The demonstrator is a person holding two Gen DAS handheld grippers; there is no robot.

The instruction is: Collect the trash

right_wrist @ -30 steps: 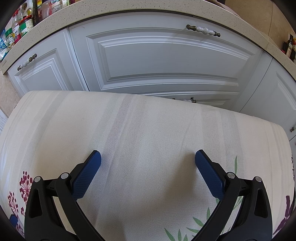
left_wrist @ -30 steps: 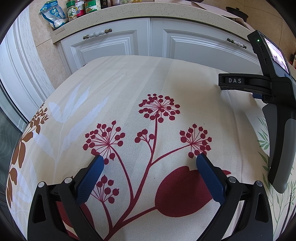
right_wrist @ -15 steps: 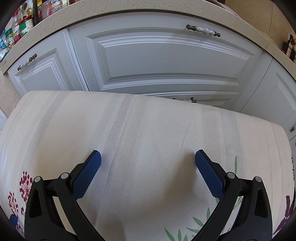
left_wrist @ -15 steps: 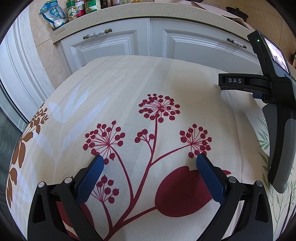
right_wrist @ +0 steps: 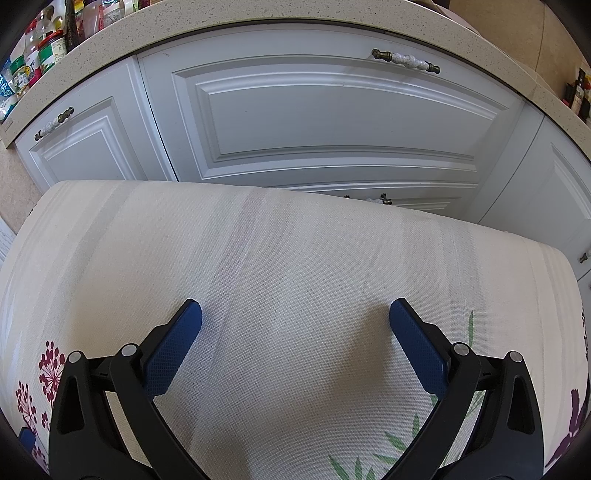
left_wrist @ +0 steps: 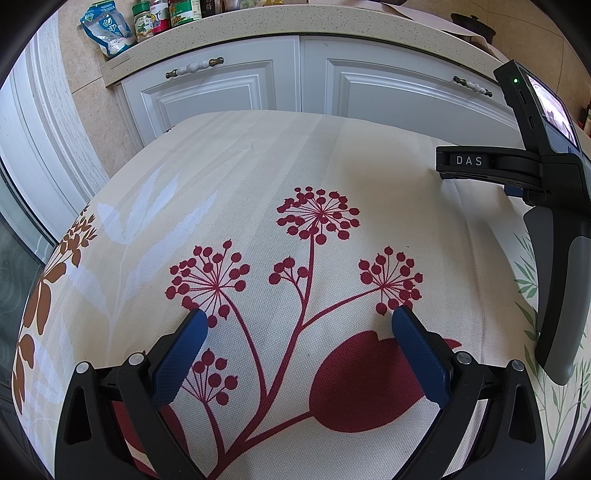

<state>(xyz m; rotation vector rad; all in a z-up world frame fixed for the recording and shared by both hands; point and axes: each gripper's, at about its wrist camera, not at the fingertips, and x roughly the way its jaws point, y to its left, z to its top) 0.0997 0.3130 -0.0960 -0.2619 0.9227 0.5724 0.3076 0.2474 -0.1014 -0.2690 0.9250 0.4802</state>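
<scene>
The left gripper hangs over a desk covered by a cream tablecloth printed with dark red flower heads on branching stems; its jaws are spread wide and grasp nothing, the blue pads framing bare cloth and a solid red tulip shape. At the right edge of the left wrist view the other handheld unit shows from the side, with a black bar marked DAS, a grey handle below it and a small lit screen above. The right gripper is over a plainer, faintly striped part of the same tablecloth, jaws likewise released and empty, with green leaves printed near its right finger. No trash shows on the desk in either view, so where it lies and which way it points cannot be told. Beyond the desk's far edge stand white cabinet doors with brass-ended handles. On the speckled countertop above them, at the left, sit a blue-and-white packet and several jars.
</scene>
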